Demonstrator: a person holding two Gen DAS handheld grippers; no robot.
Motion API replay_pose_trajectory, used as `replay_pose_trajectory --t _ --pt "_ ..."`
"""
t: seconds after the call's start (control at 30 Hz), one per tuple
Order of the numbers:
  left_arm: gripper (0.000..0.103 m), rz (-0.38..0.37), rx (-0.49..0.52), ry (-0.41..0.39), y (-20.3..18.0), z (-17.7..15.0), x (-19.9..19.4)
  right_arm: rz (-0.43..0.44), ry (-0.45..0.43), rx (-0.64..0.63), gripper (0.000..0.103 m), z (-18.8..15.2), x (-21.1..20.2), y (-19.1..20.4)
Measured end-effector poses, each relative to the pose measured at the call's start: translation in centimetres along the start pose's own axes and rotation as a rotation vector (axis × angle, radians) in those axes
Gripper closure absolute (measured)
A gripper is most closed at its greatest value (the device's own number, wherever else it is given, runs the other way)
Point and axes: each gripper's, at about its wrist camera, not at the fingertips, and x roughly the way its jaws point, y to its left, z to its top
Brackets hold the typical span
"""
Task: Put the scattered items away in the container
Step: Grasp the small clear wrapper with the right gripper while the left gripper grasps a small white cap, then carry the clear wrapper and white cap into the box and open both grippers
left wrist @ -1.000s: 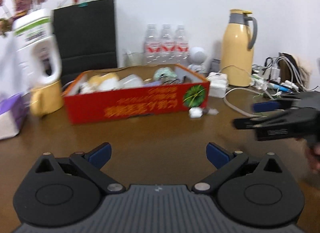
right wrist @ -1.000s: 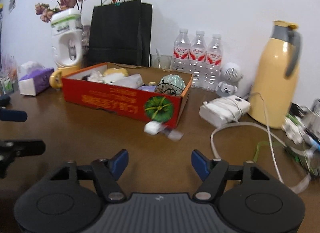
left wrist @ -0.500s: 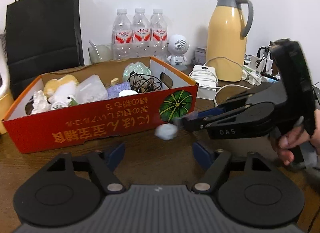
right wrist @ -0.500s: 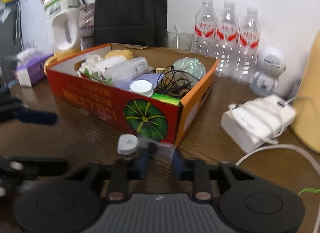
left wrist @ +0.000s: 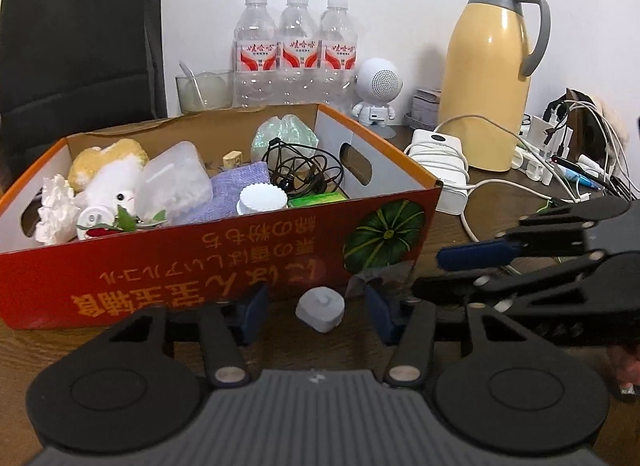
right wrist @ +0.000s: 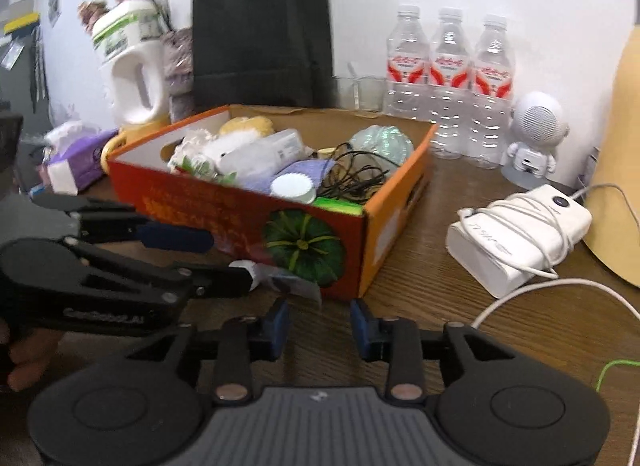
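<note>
A red cardboard box (left wrist: 200, 266) with a pumpkin print stands on the brown table, filled with several items. In front of its near corner lies a small white cap-like piece (left wrist: 320, 310). It sits between the fingers of my left gripper (left wrist: 316, 308), whose jaws are closing but whose pads stand clear of it. A crumpled clear wrapper (right wrist: 294, 286) lies against the box (right wrist: 240, 205), just ahead of my right gripper (right wrist: 320, 326). The right jaws are opening and nothing is between them. In each wrist view the other gripper (left wrist: 428, 274) (right wrist: 228, 260) comes in from the side.
Behind the box stand three water bottles (left wrist: 296, 53), a glass (left wrist: 204, 91), a white robot speaker (left wrist: 376, 91) and a black bag (left wrist: 80, 45). A yellow jug (left wrist: 488, 85), a white cable-wrapped charger (right wrist: 520, 234) and tangled cables (left wrist: 568, 153) fill the right. A purple tissue box (right wrist: 74, 161) sits left.
My left gripper has moved in toward the box front and its jaws have narrowed around the white piece. My right gripper closed near the wrapper, then reopened partly.
</note>
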Motion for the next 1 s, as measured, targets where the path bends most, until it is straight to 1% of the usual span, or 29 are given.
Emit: replay_pose_trajectory --t 0.03,0.1,0.2,0.23,0.37,0.43,0.5,0.57,0.6,0.7,0.77,0.83,1.0 --pt "0.055 0.0 -0.003 0.01 0.1 0.0 0.3 -0.005 -0.007 0.018 0.071 0.0 -0.2 -0.3" --pt "0.059 -0.006 -0.015 0.04 0.3 0.0 0.9 -0.006 -0.017 0.046 0.071 0.0 -0.6 -0.8" --pt "0.068 0.005 -0.004 0.036 0.2 -0.3 1.1 0.011 -0.029 0.064 0.071 0.0 -0.8 -0.9" --pt "0.074 0.006 0.001 0.035 0.2 -0.3 1.1 0.012 -0.03 0.059 0.071 0.0 -0.7 -0.7" --pt "0.075 0.015 0.017 0.028 0.0 -0.6 0.8 0.015 -0.015 0.034 0.07 -0.3 0.1 0.2" --pt "0.075 0.022 0.006 0.025 0.2 -0.7 -0.1 0.017 -0.013 0.022 0.069 -0.5 0.4 0.8" --pt "0.075 0.026 -0.008 0.003 0.7 -1.2 -1.8 0.006 -0.011 0.003 0.064 -0.4 0.8 1.6" --pt "0.075 0.056 -0.001 -0.012 1.3 -2.1 -3.6 0.005 -0.009 -0.004 0.058 -0.2 1.3 2.1" --pt "0.075 0.077 -0.005 -0.018 1.7 -2.5 -4.4 -0.001 -0.009 0.002 0.056 0.0 1.6 2.3" --pt "0.075 0.12 -0.06 -0.022 3.1 -3.6 -6.2 -0.043 0.011 0.07 0.051 0.6 2.6 2.7" --pt "0.075 0.13 -0.089 -0.025 3.8 -4.1 -7.0 -0.077 0.017 0.139 0.036 0.9 3.1 3.3" --pt "0.075 0.134 -0.094 -0.037 4.2 -4.2 -7.7 -0.131 0.015 0.193 0.031 1.1 3.6 4.3" --pt "0.075 0.121 -0.108 -0.062 5.0 -4.6 -9.0 -0.299 0.023 0.217 0.031 1.6 5.1 6.6"
